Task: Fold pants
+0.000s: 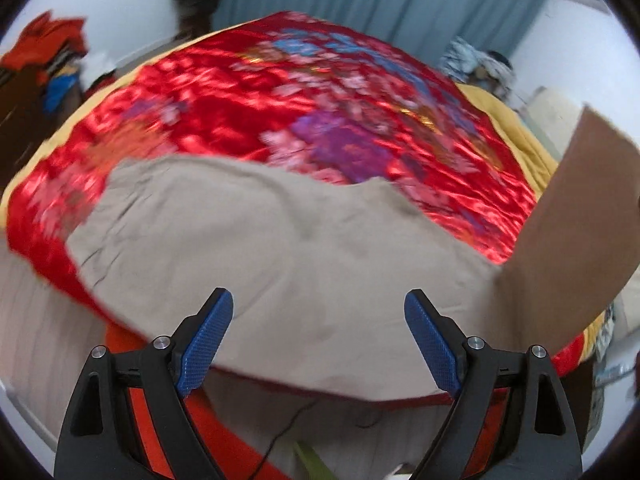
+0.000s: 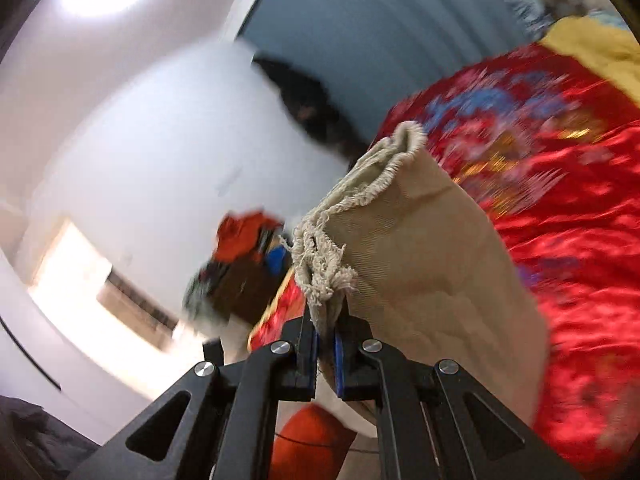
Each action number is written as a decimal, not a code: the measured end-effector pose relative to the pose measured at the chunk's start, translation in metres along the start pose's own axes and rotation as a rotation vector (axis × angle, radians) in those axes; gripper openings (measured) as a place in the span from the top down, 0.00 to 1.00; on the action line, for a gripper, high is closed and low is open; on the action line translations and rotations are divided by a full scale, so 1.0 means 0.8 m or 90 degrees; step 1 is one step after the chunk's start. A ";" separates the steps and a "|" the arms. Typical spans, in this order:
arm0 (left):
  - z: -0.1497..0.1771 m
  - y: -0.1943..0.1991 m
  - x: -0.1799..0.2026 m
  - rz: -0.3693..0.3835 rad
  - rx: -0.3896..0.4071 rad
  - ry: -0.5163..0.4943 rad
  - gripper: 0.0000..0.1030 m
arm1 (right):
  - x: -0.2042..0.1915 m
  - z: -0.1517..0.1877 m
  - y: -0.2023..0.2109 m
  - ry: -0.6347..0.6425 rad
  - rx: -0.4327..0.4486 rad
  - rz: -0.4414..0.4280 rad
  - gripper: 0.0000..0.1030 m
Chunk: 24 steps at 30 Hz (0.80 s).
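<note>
Left gripper [image 1: 318,344]: jaws spread wide with nothing between the blue pads [image 1: 206,344]; it hangs over the near edge of the cloth, tipped steeply down, touching nothing that I can see.

Pants [image 1: 280,264]: beige, lying flat and broad on the red quilt [image 1: 224,92], spread from the left side of the bed across to the right; the near edge droops toward the bed's front rim. The picture is smeared, so seams and waistband are hard to pick out here.

Brown panel [image 1: 580,240]: a tan, stiff-looking sheet rising at the right end of the pants in the left camera. What it is I cannot tell.

Right gripper [image 2: 326,354]: clamped tight on a bunched, frayed hem [image 2: 320,264] of the pants, the cloth pinched between its pads and lifted off the quilt, trailing away to the right and down toward the bed.

Long axis: as I read it, the garment runs across the bed, with the lifted end in the right gripper and the rest lying ahead of the left.

Nearer hand: the right already has its end; the left is free and right above the flat part.

Coming move: probably carrying the raised hem over onto the flat cloth, while the left pins or takes the other corner.
</note>
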<state>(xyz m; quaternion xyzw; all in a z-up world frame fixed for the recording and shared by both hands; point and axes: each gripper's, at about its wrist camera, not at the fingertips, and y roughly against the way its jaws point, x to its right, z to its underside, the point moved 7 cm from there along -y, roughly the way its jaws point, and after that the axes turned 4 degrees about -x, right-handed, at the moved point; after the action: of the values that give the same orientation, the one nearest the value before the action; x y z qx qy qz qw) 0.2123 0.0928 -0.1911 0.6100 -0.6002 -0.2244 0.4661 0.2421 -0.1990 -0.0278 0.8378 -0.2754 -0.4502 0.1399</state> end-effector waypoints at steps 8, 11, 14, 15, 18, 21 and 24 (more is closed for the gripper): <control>0.021 -0.005 -0.084 -0.048 -0.003 0.072 0.14 | 0.016 0.149 -0.209 -0.126 -0.198 -0.052 0.36; 0.027 -0.010 -0.092 -0.048 -0.006 0.081 0.14 | 0.042 0.155 -0.177 -0.131 -0.174 -0.035 0.36; 0.024 -0.022 -0.066 -0.028 -0.013 0.050 0.14 | 0.099 0.144 -0.102 -0.106 -0.108 0.105 0.36; 0.021 -0.027 -0.046 -0.014 -0.014 0.027 0.14 | 0.120 0.138 -0.074 -0.103 -0.090 0.151 0.36; 0.013 -0.040 0.020 0.033 -0.018 -0.034 0.13 | 0.180 0.117 0.002 -0.125 -0.025 0.269 0.36; 0.007 -0.069 0.089 0.058 -0.033 -0.107 0.12 | 0.203 0.109 0.035 -0.165 0.016 0.278 0.36; 0.016 -0.112 0.135 0.067 -0.070 -0.161 0.12 | 0.200 0.127 0.015 -0.184 0.014 0.200 0.43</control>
<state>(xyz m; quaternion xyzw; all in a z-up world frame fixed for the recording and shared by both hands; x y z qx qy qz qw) 0.2680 -0.0263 -0.2411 0.5178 -0.6721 -0.3075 0.4308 0.2240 -0.3012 -0.1869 0.7127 -0.4248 -0.5353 0.1581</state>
